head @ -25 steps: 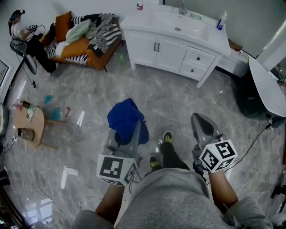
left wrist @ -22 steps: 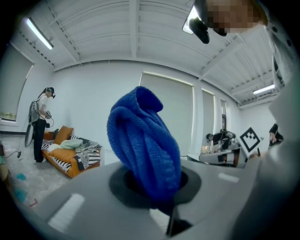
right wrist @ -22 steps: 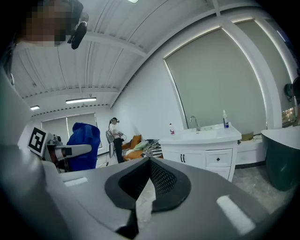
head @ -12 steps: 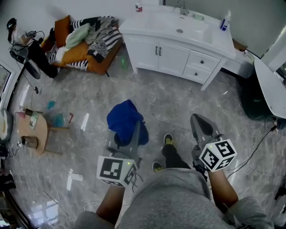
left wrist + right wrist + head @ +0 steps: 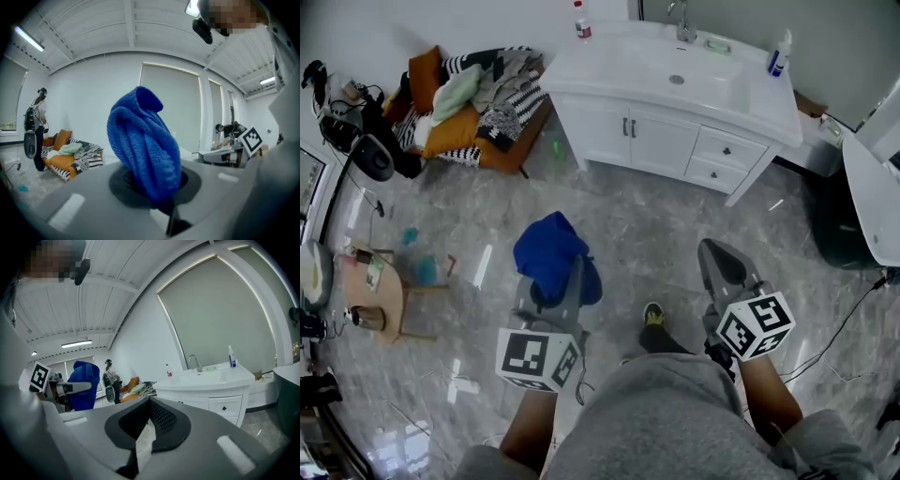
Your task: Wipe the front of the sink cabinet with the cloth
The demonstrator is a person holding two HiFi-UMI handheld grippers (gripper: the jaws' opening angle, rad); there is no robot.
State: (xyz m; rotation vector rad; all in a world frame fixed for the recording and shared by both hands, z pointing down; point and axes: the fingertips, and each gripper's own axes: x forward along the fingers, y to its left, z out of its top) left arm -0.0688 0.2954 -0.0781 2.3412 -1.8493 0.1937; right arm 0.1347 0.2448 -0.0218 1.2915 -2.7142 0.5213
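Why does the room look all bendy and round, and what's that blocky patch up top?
Left gripper view: a wide lens curves the ceiling lines, darkens the corners, and makes the near blue knitted cloth look huge. Right gripper view: same bending; the white sink cabinet looks sharp. Blocky patches in both were added later to hide a face. Head view: the glossy grey floor shows glare.

No word, brand or number can be read in any of the views; the only signs are coded black-and-white squares without letters, one set on the left marker cube (image 5: 534, 360) of the left tool (image 5: 574, 274), another on the right marker cube (image 5: 757, 325) of the right tool (image 5: 718, 253); the red-capped bottle (image 5: 580, 20) and the blue-topped bottle (image 5: 780, 54) on the white sink bench (image 5: 750, 89) carry labels too small to make out.
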